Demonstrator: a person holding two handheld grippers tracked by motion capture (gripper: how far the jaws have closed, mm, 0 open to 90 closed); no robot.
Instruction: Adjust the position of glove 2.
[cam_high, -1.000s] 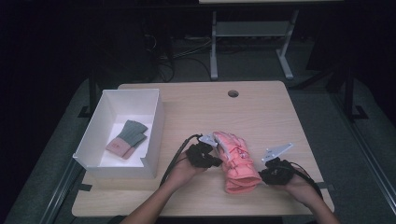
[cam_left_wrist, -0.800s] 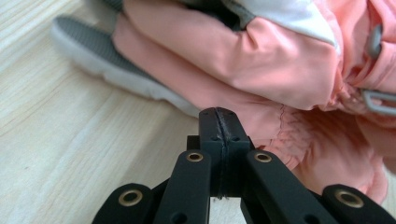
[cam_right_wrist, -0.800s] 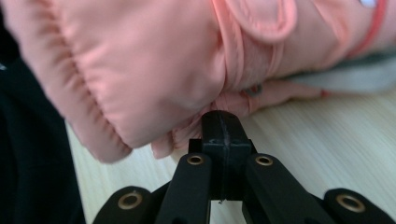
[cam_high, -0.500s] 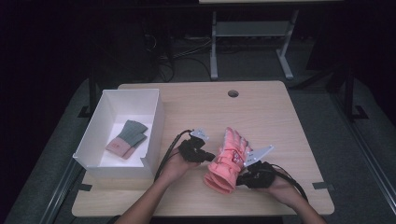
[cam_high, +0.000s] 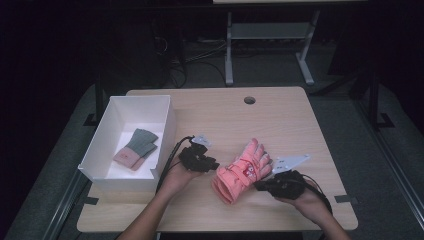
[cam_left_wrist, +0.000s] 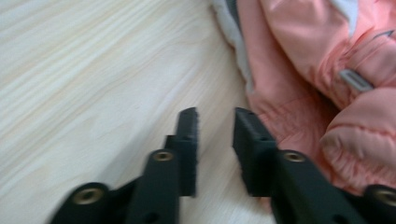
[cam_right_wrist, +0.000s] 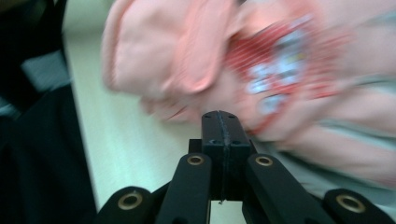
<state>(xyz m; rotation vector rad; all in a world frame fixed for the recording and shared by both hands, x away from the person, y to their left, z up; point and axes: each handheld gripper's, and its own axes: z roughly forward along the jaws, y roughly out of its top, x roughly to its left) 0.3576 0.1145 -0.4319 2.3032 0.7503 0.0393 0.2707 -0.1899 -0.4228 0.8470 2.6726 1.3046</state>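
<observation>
The left gripper's (cam_left_wrist: 215, 128) fingers (cam_left_wrist: 188, 140) are standing narrowly apart beside the pink glove (cam_high: 243, 170) lying mid-table, while the right gripper (cam_right_wrist: 219, 122) is pressing shut, seemingly empty. Gripping the cuff squarely before lifting toward the white box (cam_high: 165, 131) looks wisest.

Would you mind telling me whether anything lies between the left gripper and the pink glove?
Nothing visible does. The left gripper, jaws apart, sits right beside the pink glove at its cuff, with bare table between them. The white box lies on the gripper's far side, away from the glove.
</observation>
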